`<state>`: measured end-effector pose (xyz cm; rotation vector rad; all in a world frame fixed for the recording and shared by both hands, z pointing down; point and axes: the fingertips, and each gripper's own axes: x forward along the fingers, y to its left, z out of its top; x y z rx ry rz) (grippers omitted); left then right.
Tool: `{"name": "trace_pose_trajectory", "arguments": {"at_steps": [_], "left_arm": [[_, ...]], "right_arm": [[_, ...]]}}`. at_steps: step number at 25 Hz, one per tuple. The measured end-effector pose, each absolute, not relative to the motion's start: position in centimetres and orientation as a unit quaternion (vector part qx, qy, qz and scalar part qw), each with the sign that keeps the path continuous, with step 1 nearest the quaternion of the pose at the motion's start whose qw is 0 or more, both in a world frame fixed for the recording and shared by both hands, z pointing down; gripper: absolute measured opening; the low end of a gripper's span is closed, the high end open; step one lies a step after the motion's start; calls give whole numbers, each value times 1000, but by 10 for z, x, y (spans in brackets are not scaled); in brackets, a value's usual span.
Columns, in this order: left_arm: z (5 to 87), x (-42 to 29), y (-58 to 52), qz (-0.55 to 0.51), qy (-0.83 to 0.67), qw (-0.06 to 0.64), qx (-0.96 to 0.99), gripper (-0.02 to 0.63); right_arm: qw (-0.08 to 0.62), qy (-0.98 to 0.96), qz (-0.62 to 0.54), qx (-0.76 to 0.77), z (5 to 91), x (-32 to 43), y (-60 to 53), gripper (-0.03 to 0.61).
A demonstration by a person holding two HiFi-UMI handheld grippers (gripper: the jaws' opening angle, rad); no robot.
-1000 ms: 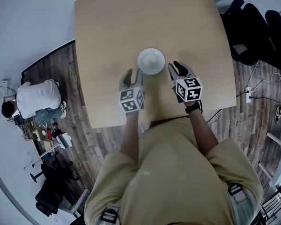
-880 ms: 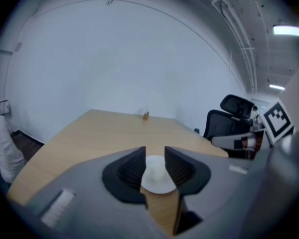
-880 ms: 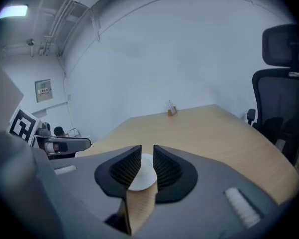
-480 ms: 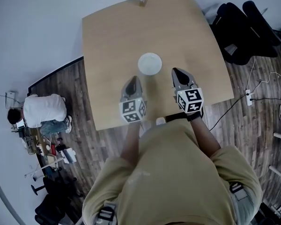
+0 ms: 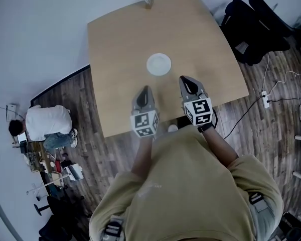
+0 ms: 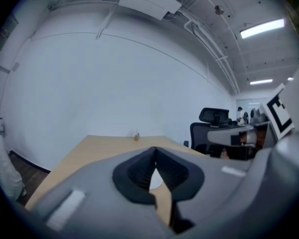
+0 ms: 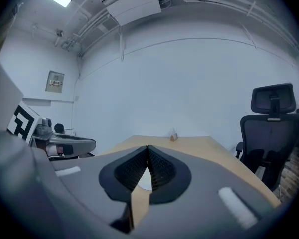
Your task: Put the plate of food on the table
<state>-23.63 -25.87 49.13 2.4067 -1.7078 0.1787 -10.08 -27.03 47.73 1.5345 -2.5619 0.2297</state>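
A white plate (image 5: 159, 64) rests on the light wooden table (image 5: 120, 44), near its middle. Both grippers hover over the table's near edge, short of the plate and apart from it. My left gripper (image 5: 144, 90) is shut with nothing between its jaws; a sliver of the plate (image 6: 157, 179) shows behind its closed pads in the left gripper view. My right gripper (image 5: 186, 82) is shut and empty too, and the plate (image 7: 142, 180) peeks through below its pads. Food on the plate cannot be made out.
A small object (image 5: 148, 1) stands at the table's far edge. Black office chairs (image 5: 256, 26) crowd the right side. A person in a white shirt (image 5: 47, 122) crouches on the wooden floor at the left. Cables and a power strip (image 5: 265, 97) lie on the floor to the right.
Both grippers have let go of the plate, shut their jaws and drawn back toward me. The plate stays on the table, now farther from the grippers.
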Motion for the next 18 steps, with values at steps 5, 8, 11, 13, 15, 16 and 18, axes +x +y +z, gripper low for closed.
{"name": "trace_pose_trajectory", "arguments": {"at_steps": [5, 8, 11, 13, 15, 16, 18], "left_arm": [[480, -232, -246, 31, -571, 83, 816, 0], [468, -234, -241, 5, -577, 70, 814, 2], [472, -241, -243, 7, -582, 67, 811, 2], [485, -246, -247, 21, -583, 81, 808, 2], [498, -250, -251, 35, -583, 95, 806, 2], [503, -253, -253, 39, -584, 102, 805, 2], [514, -260, -256, 46, -585, 117, 802, 2]], "right_arm": [[76, -856, 65, 507, 470, -106, -261, 5], [76, -855, 63, 509, 466, -104, -260, 5], [78, -854, 65, 510, 467, -107, -266, 5], [80, -854, 68, 509, 469, -110, -271, 5], [83, -855, 70, 507, 473, -112, -276, 5], [84, -855, 72, 507, 474, -113, -277, 5], [88, -855, 74, 506, 478, -116, -281, 5]]}}
